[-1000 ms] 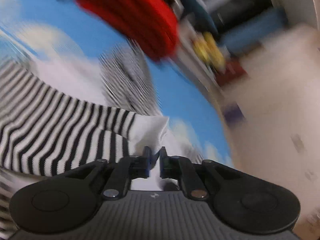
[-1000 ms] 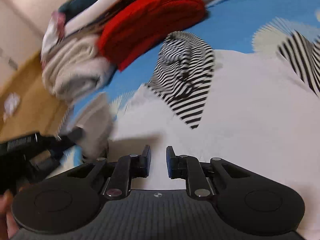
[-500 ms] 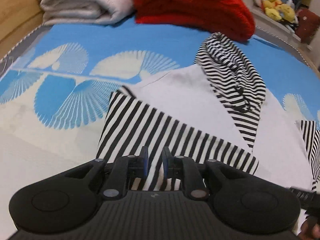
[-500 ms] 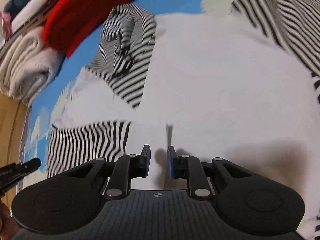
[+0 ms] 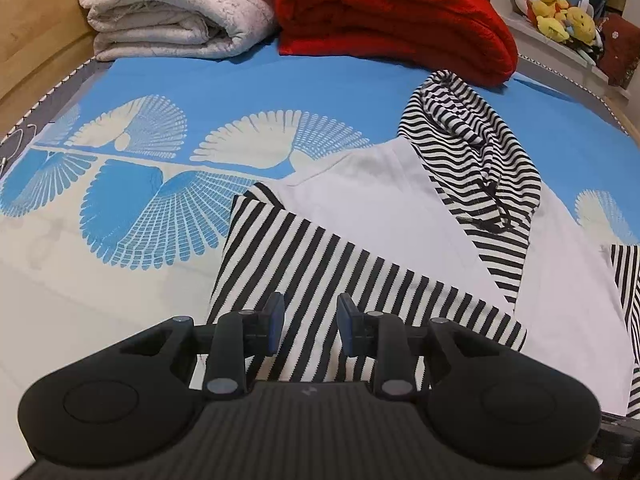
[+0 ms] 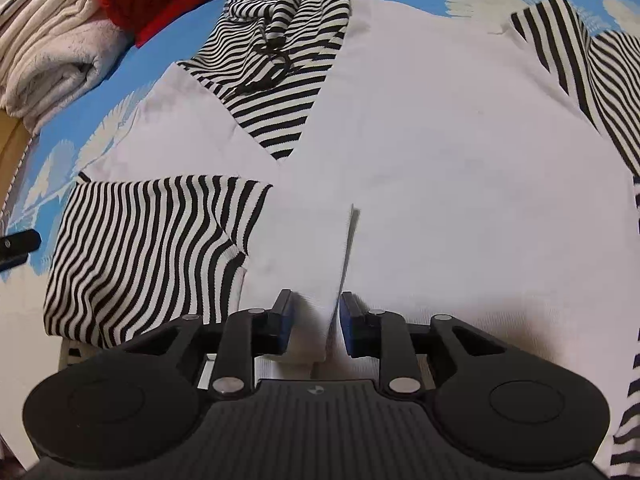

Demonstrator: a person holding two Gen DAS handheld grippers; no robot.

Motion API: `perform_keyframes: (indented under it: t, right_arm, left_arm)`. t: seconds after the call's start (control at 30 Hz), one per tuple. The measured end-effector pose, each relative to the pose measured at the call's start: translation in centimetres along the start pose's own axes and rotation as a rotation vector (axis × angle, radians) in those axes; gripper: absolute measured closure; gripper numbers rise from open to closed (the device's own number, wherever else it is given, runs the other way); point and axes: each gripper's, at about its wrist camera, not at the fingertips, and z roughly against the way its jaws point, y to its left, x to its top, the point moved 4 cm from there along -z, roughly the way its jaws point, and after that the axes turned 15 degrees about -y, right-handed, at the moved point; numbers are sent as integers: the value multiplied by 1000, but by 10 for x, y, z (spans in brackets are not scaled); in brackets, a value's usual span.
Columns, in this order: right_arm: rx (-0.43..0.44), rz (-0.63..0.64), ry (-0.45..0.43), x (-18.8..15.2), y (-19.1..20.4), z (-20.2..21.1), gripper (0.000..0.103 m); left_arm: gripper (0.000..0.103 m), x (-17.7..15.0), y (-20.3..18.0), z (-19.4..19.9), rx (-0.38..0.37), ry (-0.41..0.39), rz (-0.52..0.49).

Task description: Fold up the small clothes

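A small white hoodie (image 6: pixel 440 128) with black-and-white striped hood (image 6: pixel 276 40) and sleeves lies flat on the blue patterned bedspread (image 5: pixel 280 92). Its left striped sleeve (image 5: pixel 320 276) is folded across the body; it also shows in the right wrist view (image 6: pixel 148 244). My left gripper (image 5: pixel 310 330) is open just above that sleeve. My right gripper (image 6: pixel 316 328) is open, its fingers on either side of a raised fold of the white hem (image 6: pixel 336 280). The other striped sleeve (image 6: pixel 592 72) lies out to the right.
A folded cream blanket (image 5: pixel 176 12) and a folded red blanket (image 5: pixel 396 16) lie at the far edge of the bed. Yellow plush toys (image 5: pixel 560 20) sit on a shelf at the far right. A wooden bed frame (image 5: pixel 36 52) runs along the left.
The left gripper laid the striped sleeve across the hoodie, let go and opened wider. The right gripper moved in low over the white hem and opened slightly.
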Motion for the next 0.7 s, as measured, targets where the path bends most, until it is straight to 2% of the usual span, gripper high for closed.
perform_keyframes:
  t: [0.1, 0.13, 0.17, 0.3, 0.37, 0.47, 0.57, 0.63, 0.7]
  right_arm:
    - [17, 48, -11, -1, 6, 1, 78]
    - [23, 72, -22, -1, 9, 1, 83]
    - [21, 93, -35, 0, 11, 2, 94]
    - [73, 97, -103, 12, 16, 12, 98]
    - [128, 79, -176, 25, 18, 25, 98]
    - [231, 96, -326, 53, 23, 54, 99]
    - [277, 84, -498, 85, 3, 86, 99]
    - [192, 43, -530, 103, -25, 91, 99]
    - [3, 59, -468, 109, -57, 77, 99]
  left_arm:
    - [71, 1, 1, 0, 5, -3, 1]
    - [71, 1, 1, 0, 5, -4, 2]
    - [71, 1, 1, 0, 5, -5, 3]
    - [71, 2, 2, 1, 2, -8, 11]
    - [71, 5, 7, 1, 9, -17, 23]
    - [71, 12, 23, 3, 61, -42, 73]
    - [71, 18, 40, 4, 111, -60, 120]
    - [71, 19, 49, 3, 129, -60, 144]
    - [71, 20, 53, 2, 139, -59, 155]
